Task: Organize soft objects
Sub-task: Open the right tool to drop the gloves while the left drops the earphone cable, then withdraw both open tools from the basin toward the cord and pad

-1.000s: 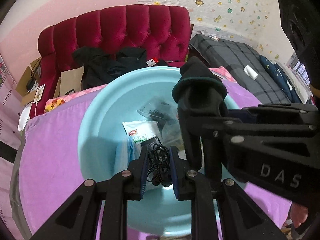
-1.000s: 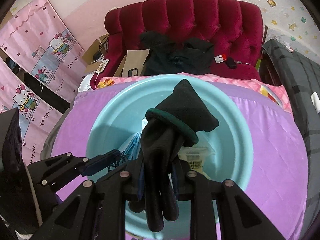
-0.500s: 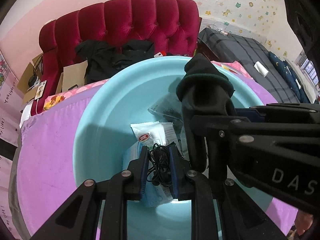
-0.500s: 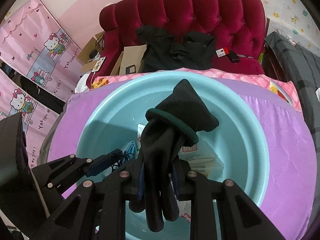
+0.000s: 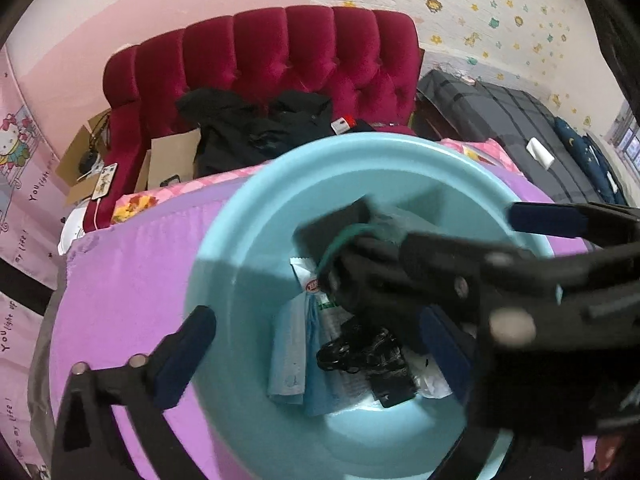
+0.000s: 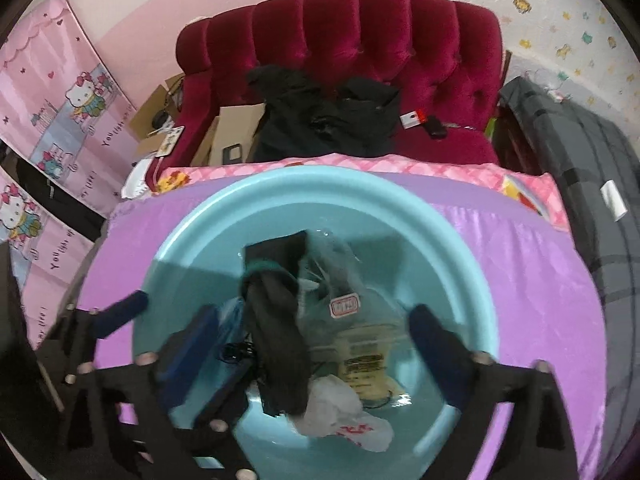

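My left gripper (image 5: 320,344) had the black cord (image 5: 360,354) pinched; its jaws are opening wide now, cord lying loose in the basin (image 5: 224,240). My right gripper (image 6: 316,340) clamped the glove (image 6: 276,344); those jaws are opening too, glove dropped into the basin on the bags (image 6: 352,320).

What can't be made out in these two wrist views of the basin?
- Black glove: blurred in both views, so whether it has landed is unclear.
- Basin right side, left wrist view: hidden behind the right claw.
- Label on the clear bag, right wrist view: too small to read.
- Black cord bundle: right wrist view, mostly covered by the glove.
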{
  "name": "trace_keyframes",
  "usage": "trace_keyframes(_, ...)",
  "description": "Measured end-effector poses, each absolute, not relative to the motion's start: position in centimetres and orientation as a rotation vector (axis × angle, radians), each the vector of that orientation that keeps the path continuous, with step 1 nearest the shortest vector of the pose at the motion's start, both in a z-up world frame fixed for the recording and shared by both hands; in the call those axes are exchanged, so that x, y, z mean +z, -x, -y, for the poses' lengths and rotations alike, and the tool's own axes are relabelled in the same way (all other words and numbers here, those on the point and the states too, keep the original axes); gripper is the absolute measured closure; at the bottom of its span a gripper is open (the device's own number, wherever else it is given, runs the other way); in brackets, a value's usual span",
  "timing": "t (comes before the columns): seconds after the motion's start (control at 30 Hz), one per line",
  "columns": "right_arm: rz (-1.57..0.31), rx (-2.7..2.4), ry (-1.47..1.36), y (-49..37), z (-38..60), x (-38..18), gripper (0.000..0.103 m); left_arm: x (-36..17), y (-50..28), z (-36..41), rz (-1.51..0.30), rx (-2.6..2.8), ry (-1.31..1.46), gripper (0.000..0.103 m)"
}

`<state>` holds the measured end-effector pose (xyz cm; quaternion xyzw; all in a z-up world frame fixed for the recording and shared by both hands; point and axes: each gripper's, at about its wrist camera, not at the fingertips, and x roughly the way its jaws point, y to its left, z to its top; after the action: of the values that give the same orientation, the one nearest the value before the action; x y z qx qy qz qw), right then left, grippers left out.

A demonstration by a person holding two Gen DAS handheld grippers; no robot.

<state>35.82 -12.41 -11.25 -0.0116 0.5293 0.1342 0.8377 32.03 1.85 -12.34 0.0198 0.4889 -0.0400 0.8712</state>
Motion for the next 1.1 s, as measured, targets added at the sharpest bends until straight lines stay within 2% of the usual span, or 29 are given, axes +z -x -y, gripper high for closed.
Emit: trace_keyframes(1.1, -1.073, 0.231, 0.022, -24.2, 14.0, -7.1, 0.000, -7.3, -21.2, -2.5, -0.973, -0.079, -0.053, 0.000)
